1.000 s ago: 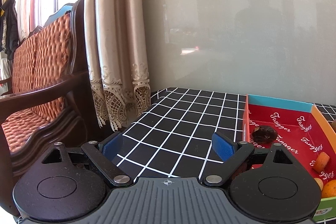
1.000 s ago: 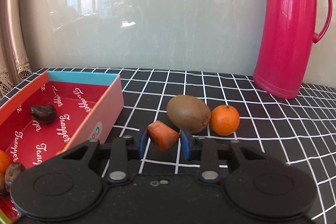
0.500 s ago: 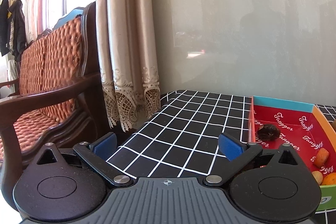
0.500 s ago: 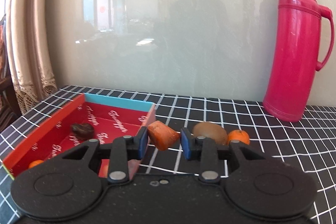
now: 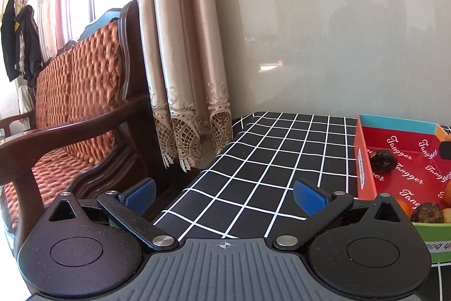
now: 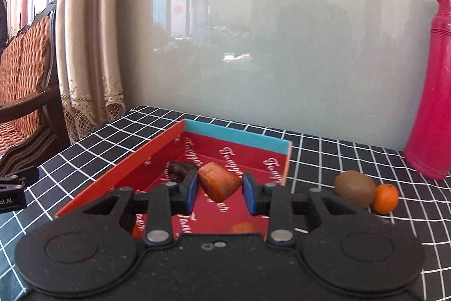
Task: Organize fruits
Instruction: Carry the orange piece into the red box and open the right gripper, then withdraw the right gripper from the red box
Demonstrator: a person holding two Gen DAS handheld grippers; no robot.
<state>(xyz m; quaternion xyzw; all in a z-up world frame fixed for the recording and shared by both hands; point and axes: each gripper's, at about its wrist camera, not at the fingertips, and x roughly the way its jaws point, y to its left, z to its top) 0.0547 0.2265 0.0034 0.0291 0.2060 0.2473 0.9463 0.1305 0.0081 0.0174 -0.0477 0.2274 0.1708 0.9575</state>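
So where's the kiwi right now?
In the right wrist view the kiwi lies on the checked cloth at lower right, touching the small orange, right of the red box.

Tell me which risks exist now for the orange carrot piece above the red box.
The right gripper pinches the tapered orange carrot piece only at its sides, so it may slip out. Released carelessly, it could hit the dark fruit in the red cardboard box.
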